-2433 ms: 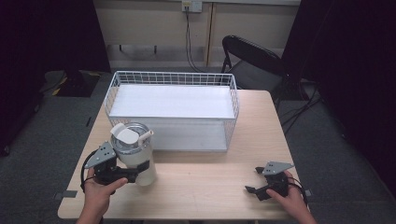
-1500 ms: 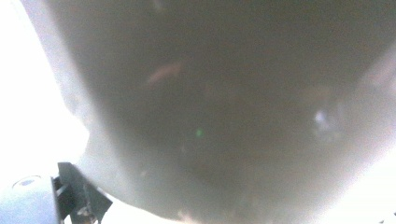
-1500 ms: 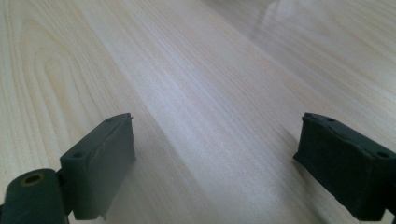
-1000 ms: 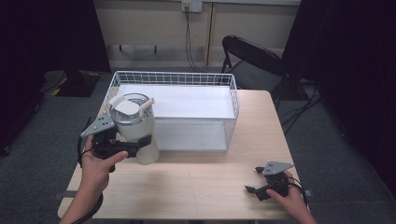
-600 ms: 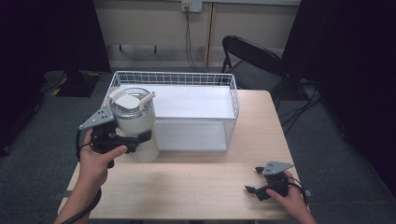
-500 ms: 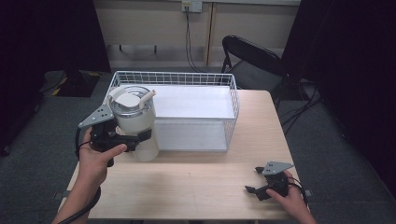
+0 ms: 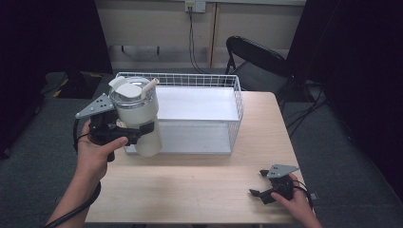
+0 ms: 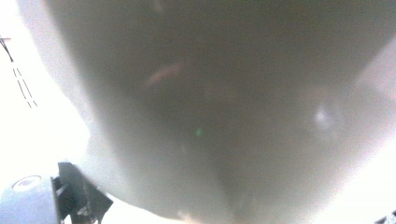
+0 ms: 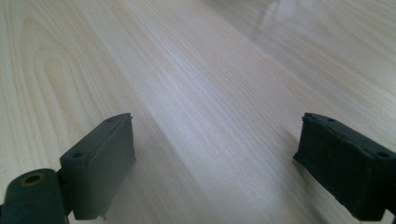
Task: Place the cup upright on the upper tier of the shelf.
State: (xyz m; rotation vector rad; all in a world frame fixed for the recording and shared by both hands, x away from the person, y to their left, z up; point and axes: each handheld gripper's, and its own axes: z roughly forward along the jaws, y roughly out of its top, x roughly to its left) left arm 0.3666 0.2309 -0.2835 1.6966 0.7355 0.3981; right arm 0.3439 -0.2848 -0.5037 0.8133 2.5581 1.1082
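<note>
A wooden table (image 7: 190, 190) fills the middle of the high view, with a white wire basket (image 7: 199, 111) standing on its far half. At the left of the frame, the person's left hand (image 7: 95, 154) holds the left gripper (image 7: 126, 133), whose jaws are closed around the body of a large pale tumbler (image 7: 138, 118). The tumbler has a clear lid and a tan straw, and it is lifted off the table, upright with a slight tilt, at the basket's near left corner, its top about level with the rim. In the left gripper view the tumbler's (image 8: 210, 102) blurred grey wall sits right against the camera.

At the lower right of the high view, the right gripper (image 7: 261, 194) rests on the table, well apart from the basket. In the right gripper view its jaws stand wide apart over bare wood, holding nothing.

The work looks about halfway: the tumbler is gripped and raised. Carrying it over the rim, lowering it into the basket and letting go appear to remain.
</note>
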